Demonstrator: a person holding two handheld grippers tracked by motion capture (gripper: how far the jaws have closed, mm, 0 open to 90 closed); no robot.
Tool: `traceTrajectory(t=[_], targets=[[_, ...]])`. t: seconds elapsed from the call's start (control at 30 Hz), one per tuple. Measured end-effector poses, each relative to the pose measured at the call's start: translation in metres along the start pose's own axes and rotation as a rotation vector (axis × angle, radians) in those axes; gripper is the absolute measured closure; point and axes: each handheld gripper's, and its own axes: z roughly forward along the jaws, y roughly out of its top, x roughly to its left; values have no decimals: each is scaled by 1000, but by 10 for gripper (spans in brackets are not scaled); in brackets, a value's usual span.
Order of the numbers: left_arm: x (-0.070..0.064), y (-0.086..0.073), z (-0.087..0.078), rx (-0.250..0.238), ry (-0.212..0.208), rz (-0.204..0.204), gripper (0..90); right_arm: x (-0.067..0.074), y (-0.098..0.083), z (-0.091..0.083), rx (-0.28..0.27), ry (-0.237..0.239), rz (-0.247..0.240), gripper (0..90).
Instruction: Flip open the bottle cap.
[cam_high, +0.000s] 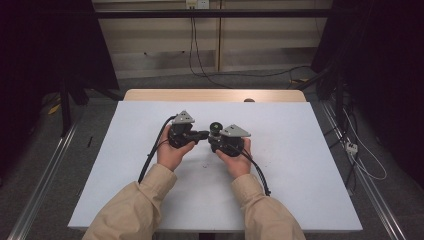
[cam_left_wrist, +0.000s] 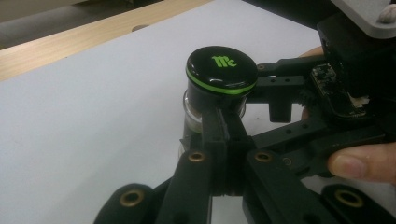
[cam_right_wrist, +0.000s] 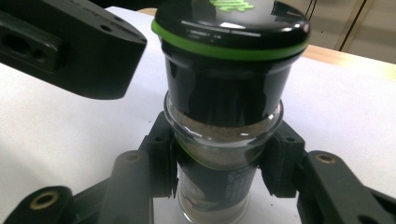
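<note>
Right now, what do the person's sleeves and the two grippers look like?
Both sleeves are tan fabric with ribbed cuffs. The left gripper and right gripper are black, and each carries a grey three-cornered plate on top and trails a black cable. Up close, the jaws are black bars with brass-coloured pivot rings.
</note>
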Motion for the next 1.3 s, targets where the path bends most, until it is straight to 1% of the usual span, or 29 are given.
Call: traceTrajectory(t=[0.03,0.17,0.3,0.5,0.6,0.8,0.83,1.0,1.03,1.17,1.3], targets=[[0,0,0,-1,0,5,900,0,0,0,1,0,1,532],[-1,1,2,-3,-3,1,900,0,0,0,1,0,1,532],[-1,1,3,4,0,12,900,0,0,0,1,0,2,533],[-2,1,4,4,-1,3,900,0,0,0,1,-1,1,533],[-2,1,5,11,2,13,900,0,0,0,1,0,1,533],[-2,2,5,11,4,18,900,0,0,0,2,0,2,532],[-3,2,5,4,4,13,900,0,0,0,1,0,1,533],[-3,2,4,5,4,12,900,0,0,0,2,-1,1,532],[-4,3,4,-3,4,8,900,0,0,0,1,0,1,533],[-5,3,4,4,1,19,900,0,0,0,2,0,2,532],[-6,3,5,2,2,13,900,0,0,0,2,0,2,533]])
